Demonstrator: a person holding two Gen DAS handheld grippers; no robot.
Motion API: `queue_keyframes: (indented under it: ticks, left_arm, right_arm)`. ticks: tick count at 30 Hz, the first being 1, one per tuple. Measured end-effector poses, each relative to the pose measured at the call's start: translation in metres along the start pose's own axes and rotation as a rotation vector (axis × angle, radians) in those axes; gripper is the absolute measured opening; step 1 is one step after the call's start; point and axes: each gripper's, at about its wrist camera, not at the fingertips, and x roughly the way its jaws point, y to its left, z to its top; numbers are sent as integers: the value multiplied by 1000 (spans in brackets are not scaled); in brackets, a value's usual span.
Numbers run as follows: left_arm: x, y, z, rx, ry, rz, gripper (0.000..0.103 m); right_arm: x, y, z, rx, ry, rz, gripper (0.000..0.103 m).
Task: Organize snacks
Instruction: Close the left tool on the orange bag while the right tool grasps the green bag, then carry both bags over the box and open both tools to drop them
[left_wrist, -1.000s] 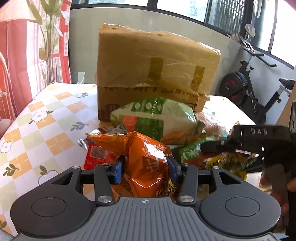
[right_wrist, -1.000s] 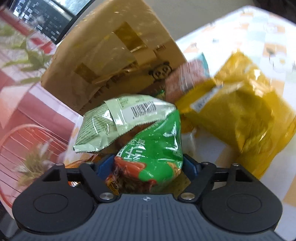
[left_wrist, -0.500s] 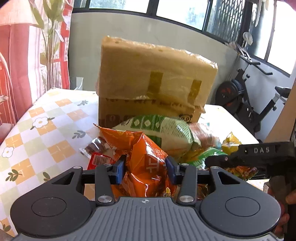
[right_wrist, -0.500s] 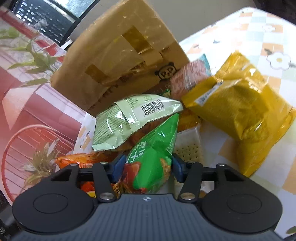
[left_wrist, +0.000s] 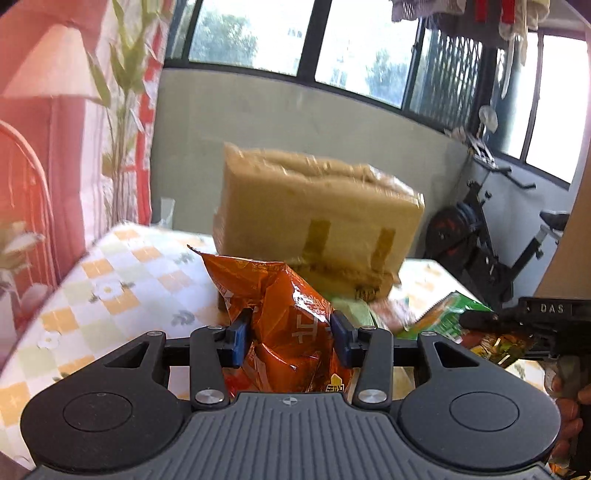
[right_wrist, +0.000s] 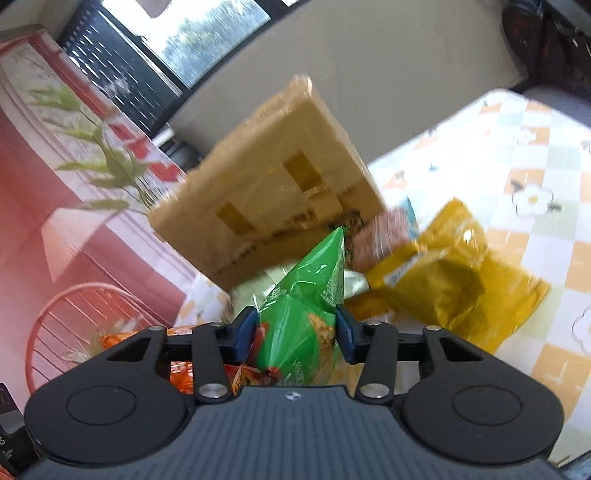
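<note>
Both tongs risen: left tongs (left_wrist: 291, 338) grip orange bag (left_wrist: 286, 325), right tongs (right_wrist: 295, 332) just closed on green bag (right_wrist: 304, 314)

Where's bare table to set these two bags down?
Free: checked tablecloth left of the cardboard box, and right of the yellow bag. Crowded: the packets in front of the box. Each claw grips a bag, orange and green.

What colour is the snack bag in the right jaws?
Bright green snack bag, clearest in the right wrist view.
</note>
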Motion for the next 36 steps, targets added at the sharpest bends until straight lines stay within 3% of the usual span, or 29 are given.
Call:
queue_keyframes:
  ticks: [10, 18, 27, 36]
  left_arm:
    - [-14, -1, 40, 58, -100, 14, 47]
    - [-6, -3, 91, 123, -181, -17, 47]
    - [30, -21, 154, 179, -225, -30, 47]
    - [102, -23, 207, 169, -165, 8, 47]
  right_arm:
    - [-17, 15, 30, -82, -121, 58, 45]
    - [-26, 27, 91, -152, -261, 100, 45]
    - [12, 55, 155, -203, -360, 147, 45]
    - [81, 83, 202, -314, -373, 99, 45]
